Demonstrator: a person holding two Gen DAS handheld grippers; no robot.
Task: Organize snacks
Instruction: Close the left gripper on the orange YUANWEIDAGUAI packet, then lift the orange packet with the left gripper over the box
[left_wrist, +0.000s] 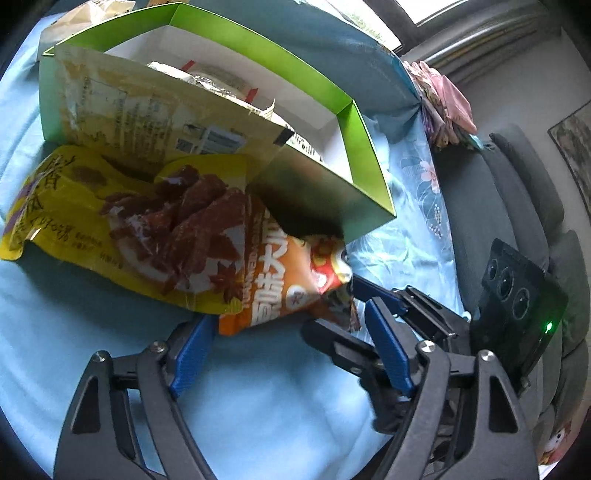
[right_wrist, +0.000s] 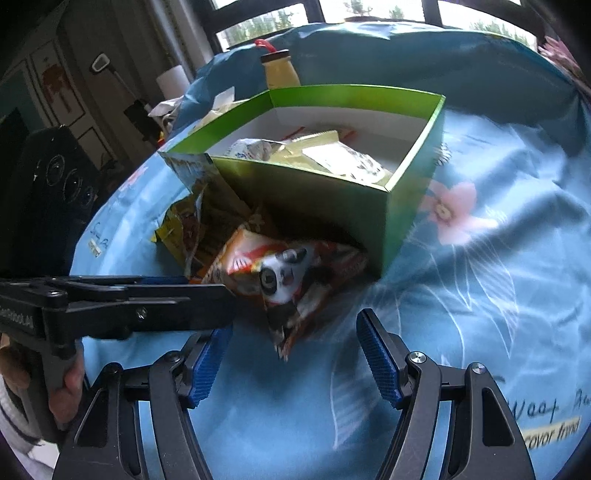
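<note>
**A:** Where are the snacks, counted from the green box (right_wrist: 373, 206)?

**B:** The box stands open on my blue flowered cloth (right_wrist: 498, 295). Inside it lie several pale wrappers (right_wrist: 332, 155); I can't read a word on them. Against its near wall, outside, lean three bags. The orange snack bag (left_wrist: 284, 280) lies at the foot of that wall, with large white Chinese characters down its face. In my right view the same bag shows a cartoon panda face.

**A:** And the others?

**B:** A yellow bag (left_wrist: 110, 225) printed with brown meat strips and star anise lies beside the orange one, further from the box's near corner, with dark Chinese writing along its edge. A tan pouch (left_wrist: 147, 110) stands upright against the box wall above it, back panel outward; the label table there is too blurred to read.

**A:** Your tongs?

**B:** My left gripper (left_wrist: 288, 354) is spread wide, its blue pads to either side of the orange bag's low edge. My right gripper (right_wrist: 293, 358) is also apart, with the bag's near corner hanging between the fingers; probably not touching, though the blur makes that unsure.

**A:** Any other writing?

**B:** The cloth, on the near side of the box, has script reading roughly "cover friend". A yellow bottle (right_wrist: 280, 70) stands behind the box.
</note>
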